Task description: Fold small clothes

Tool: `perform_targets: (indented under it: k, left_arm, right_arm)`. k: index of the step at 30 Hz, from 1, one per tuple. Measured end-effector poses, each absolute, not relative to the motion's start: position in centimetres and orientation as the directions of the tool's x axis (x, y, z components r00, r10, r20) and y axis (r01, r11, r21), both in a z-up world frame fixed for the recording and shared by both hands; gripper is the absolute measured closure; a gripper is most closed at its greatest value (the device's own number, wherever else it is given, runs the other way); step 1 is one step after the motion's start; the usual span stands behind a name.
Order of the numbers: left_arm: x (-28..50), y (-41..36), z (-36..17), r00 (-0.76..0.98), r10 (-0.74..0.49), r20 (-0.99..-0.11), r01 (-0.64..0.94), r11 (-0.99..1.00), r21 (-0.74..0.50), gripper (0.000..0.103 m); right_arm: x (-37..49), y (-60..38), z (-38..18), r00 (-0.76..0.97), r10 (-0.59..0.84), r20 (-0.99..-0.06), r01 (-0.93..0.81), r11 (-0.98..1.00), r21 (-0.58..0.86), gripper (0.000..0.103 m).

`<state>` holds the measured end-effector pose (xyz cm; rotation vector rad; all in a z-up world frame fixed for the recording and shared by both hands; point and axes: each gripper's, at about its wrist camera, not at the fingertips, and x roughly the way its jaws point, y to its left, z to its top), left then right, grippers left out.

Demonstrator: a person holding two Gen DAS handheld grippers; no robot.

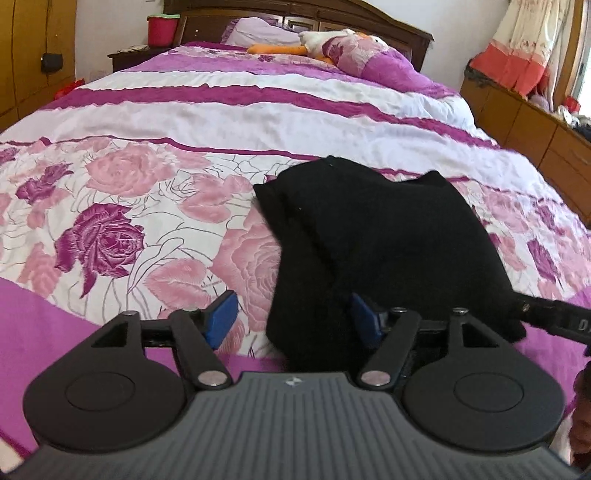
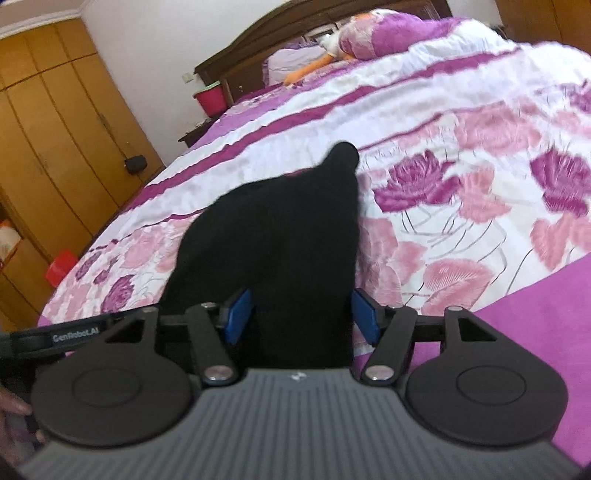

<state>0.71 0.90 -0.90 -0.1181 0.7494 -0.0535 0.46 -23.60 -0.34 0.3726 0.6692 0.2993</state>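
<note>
Left hand-held gripper (image 1: 293, 317): blue pads spread wide, gripping nothing, near edge of black garment (image 1: 369, 243) lying between them, right pad at the cloth, left pad over bare bedspread (image 1: 147, 206). Right hand-held gripper (image 2: 301, 315): jaws moderately wide, black garment (image 2: 280, 236) running between the pads, not pinched. Garment folded, resting flat on the floral pink-and-purple bedspread near the foot of the bed. Farther off: stuffed toy (image 1: 325, 42) by the pillows, red bucket (image 1: 161, 28) beside the headboard, wooden wardrobe (image 2: 48, 122) along the wall.
</note>
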Motion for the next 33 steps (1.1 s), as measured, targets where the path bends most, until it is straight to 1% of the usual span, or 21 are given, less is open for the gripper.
perform_targets:
  k: [1,3,4,5,8,12,16,19,23,26,33]
  left_arm:
    - [0.4,0.6,-0.7,0.729,-0.087,-0.679,0.012,0.993,-0.115,0.025]
    - [-0.3,0.1,-0.3,0.723,-0.081,-0.686,0.024,0.995,-0.093,0.023]
    - [-0.7,-0.1,-0.1,0.721,-0.079,-0.689,0.029,0.996,-0.085,0.019]
    - [-1.0,-0.3,-0.1,0.716,-0.077,-0.694,0.032,0.996,-0.078,0.016]
    - [-1.7,-1.1,-0.4,0.706,-0.071,-0.704,0.046,0.997,-0.055,0.011]
    - [-1.8,-2.3,-2.3,0.682,-0.03,-0.731,0.037,0.999,-0.007,0.01]
    - [-1.3,-3.0,-4.6,0.651,0.015,-0.759,0.011,0.999,0.03,0.01]
    - [-1.0,-3.0,-5.5,0.642,0.039,-0.766,-0.008,0.999,0.044,0.006]
    - [-0.5,-2.7,-5.7,0.639,0.04,-0.768,-0.034,0.999,0.023,0.001]
    - [-0.4,-2.8,-6.0,0.638,0.047,-0.768,-0.037,0.999,0.03,0.0]
    - [-0.3,-2.8,-6.1,0.637,0.05,-0.769,-0.038,0.999,0.034,0.0]
  right_arm:
    - [0.0,-23.6,0.1,0.746,0.388,-0.541,-0.161,0.894,0.419,0.04]
    - [-0.8,-23.5,0.8,0.737,0.397,-0.547,-0.18,0.895,0.408,0.036]
    - [-1.2,-23.4,1.1,0.73,0.396,-0.556,-0.184,0.899,0.399,0.033]
    - [-1.6,-23.2,1.2,0.725,0.391,-0.567,-0.188,0.904,0.384,0.033]
    - [-2.6,-22.9,1.3,0.718,0.345,-0.604,-0.181,0.931,0.317,0.033]
    - [-3.4,-22.2,0.3,0.724,0.253,-0.641,-0.162,0.967,0.198,0.033]
    - [-3.3,-21.6,-1.5,0.703,0.174,-0.69,-0.126,0.985,0.12,0.033]
    - [-3.3,-21.2,-2.6,0.682,0.166,-0.713,-0.122,0.986,0.114,0.032]
    - [-3.2,-20.7,-3.4,0.675,0.152,-0.722,-0.119,0.988,0.096,0.029]
    - [-3.0,-20.7,-3.7,0.67,0.164,-0.724,-0.112,0.987,0.12,0.023]
    - [-2.9,-20.6,-4.1,0.669,0.169,-0.724,-0.11,0.986,0.128,0.02]
